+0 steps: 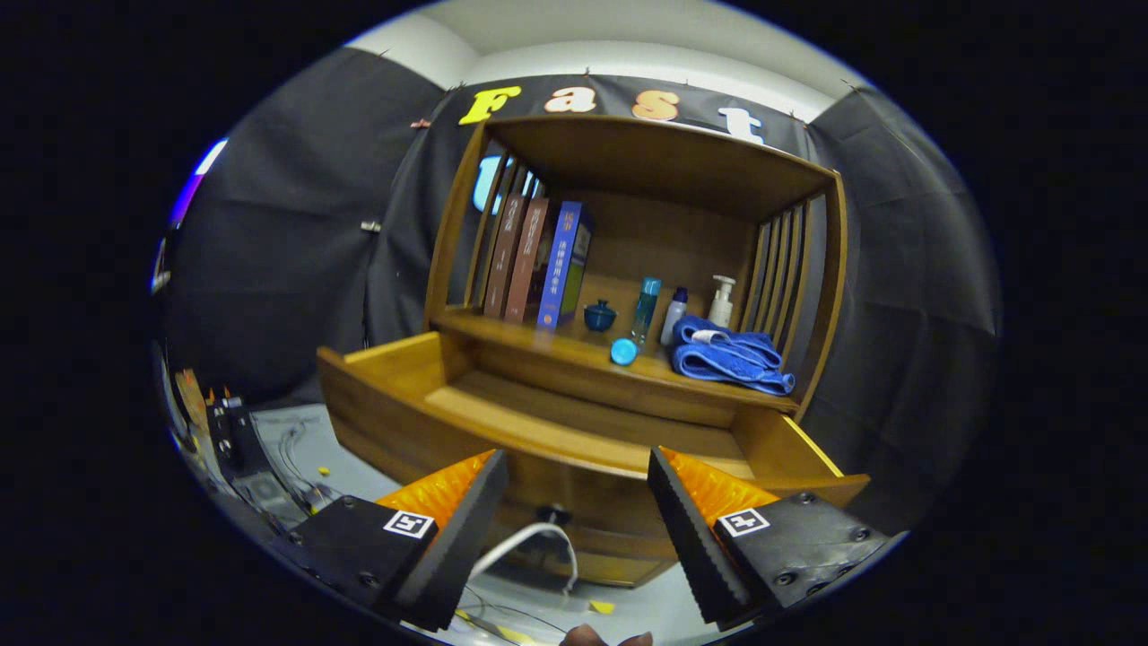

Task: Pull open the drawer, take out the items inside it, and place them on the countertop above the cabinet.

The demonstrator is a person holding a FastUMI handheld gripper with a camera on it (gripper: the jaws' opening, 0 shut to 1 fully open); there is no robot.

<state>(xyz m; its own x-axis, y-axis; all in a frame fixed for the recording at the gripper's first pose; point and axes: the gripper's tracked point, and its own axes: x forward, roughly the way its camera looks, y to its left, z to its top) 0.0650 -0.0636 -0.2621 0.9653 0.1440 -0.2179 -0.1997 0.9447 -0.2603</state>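
Hovering gripper (574,525): fingers spread wide apart, holding nothing; ridged, saw-toothed inner faces; blocky bodies with square printed markers on top, in front of the drawer.
Drawer (538,422): pulled open, smooth warm-brown wood, shallow rectangular box; its front panel lies between and just behind the fingers; floor bare where visible, the near part hidden by the front panel.
Knob (553,514): small, dark, round, on the drawer front, between the fingers.
Cable (529,543): thin white loop curving below the knob.
Countertop (574,354): flat wooden shelf directly above the drawer, under a wooden hood with slatted sides.
Books (534,265): three upright hardbacks at the countertop's left, two brown, one blue, leaning slightly.
Lidded pot (599,316): small, squat, dark blue, glossy, right of the books.
Round cap (623,352): light blue disc near the countertop's front edge.
Bottles (646,309): a slim translucent teal one, a short white one with dark cap, and a white pump bottle further right.
Towel (731,359): blue, soft, folded, at the countertop's right end.
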